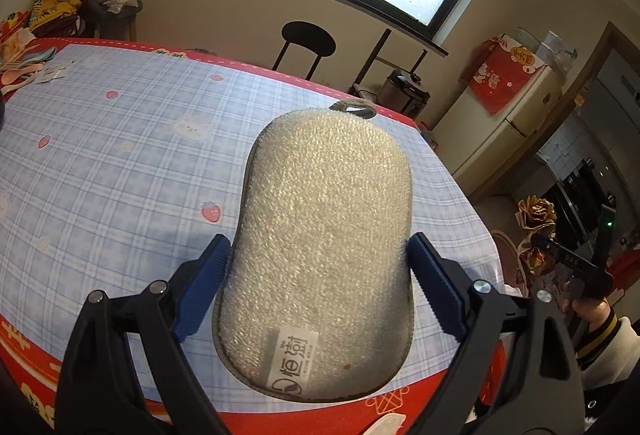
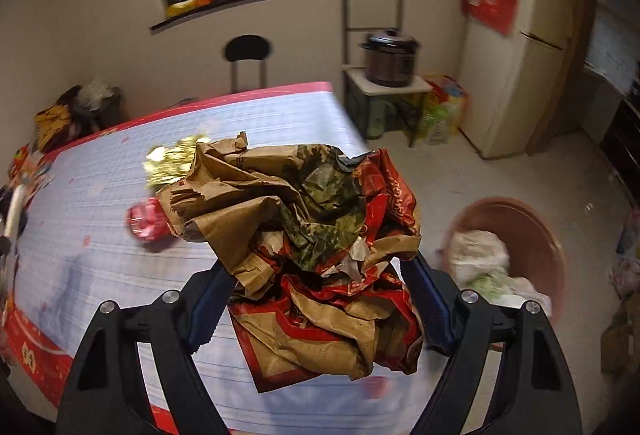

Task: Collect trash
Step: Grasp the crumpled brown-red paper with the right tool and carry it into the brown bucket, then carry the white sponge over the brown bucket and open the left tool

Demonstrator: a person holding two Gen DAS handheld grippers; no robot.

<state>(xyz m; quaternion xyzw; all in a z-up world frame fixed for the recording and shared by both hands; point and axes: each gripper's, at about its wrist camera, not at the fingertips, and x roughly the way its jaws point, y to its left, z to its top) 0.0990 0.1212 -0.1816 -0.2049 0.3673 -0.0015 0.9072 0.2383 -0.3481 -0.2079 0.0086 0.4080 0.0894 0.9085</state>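
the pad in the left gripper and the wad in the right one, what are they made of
Scouring pad: looks like silvery metallic-thread mesh over a soft core; glittery knit surface, stitched grey edge, hanging loop.
Crumpled wad: brown kraft paper, matte, with sharp creases and a torn serrated edge; the red printed parts look glossier, possibly coated.

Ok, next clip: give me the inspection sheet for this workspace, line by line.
Surface: table under a blue checked cloth with red border.
Job's things: crumpled paper bag; brown basin on the floor holding white waste.
Clutter: red wrapper and gold foil on the table; pile at its far left.
Grippers: left gripper clamps a grey sponge pad; right gripper holds the bag.
Cables: nothing seen.
Surroundings: window, black chair, fridge, cooker on a stand.
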